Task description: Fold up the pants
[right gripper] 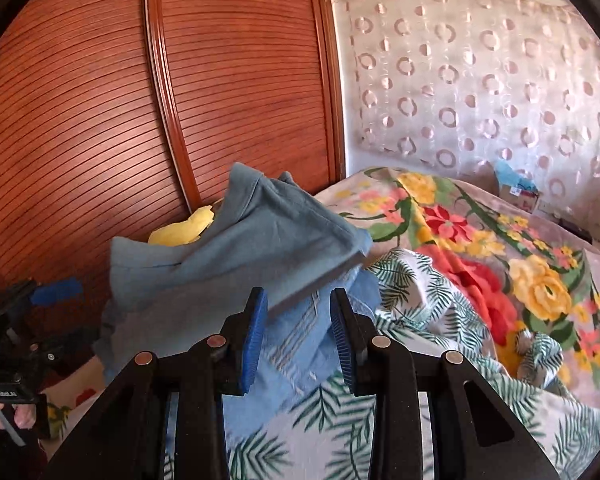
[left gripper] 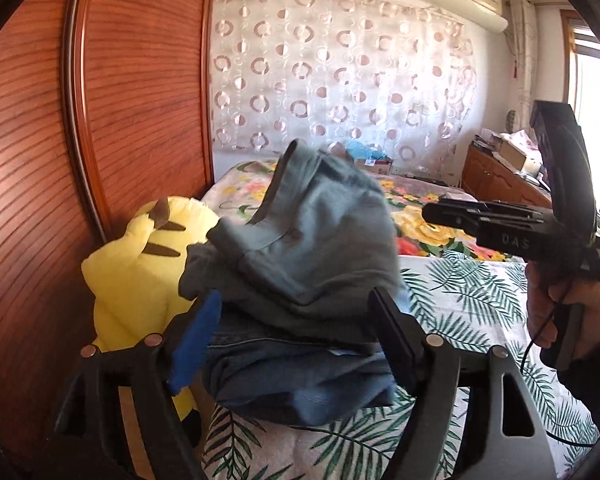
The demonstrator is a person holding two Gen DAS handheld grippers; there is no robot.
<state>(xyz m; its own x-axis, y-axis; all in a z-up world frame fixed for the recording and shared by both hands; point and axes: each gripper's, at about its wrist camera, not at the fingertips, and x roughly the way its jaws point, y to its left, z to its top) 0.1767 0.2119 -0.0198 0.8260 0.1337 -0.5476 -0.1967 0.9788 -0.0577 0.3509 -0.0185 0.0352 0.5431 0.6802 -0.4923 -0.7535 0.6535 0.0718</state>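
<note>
A folded grey-blue pair of pants [left gripper: 308,240] sits blurred on top of a pile of folded denim jeans [left gripper: 296,380] on the bed. My left gripper [left gripper: 296,296] is open, one finger on each side of the pile, and its pads do not press the cloth. In the right wrist view the same pants [right gripper: 236,248] lie just beyond my right gripper [right gripper: 299,300], which is open with nothing between its blue pads [right gripper: 256,332]. A hand holds the right gripper [left gripper: 432,214] off to the right of the pile. The left gripper [right gripper: 52,296] shows at the far left.
A yellow plush toy [left gripper: 140,264] leans between the pile and the wooden wardrobe door [left gripper: 140,100]. A leaf-print sheet [left gripper: 460,304] covers the near bed and a floral blanket [right gripper: 500,272] lies beyond. A light blue cloth [right gripper: 300,352] lies under the pants. A wooden cabinet [left gripper: 496,180] stands at the right.
</note>
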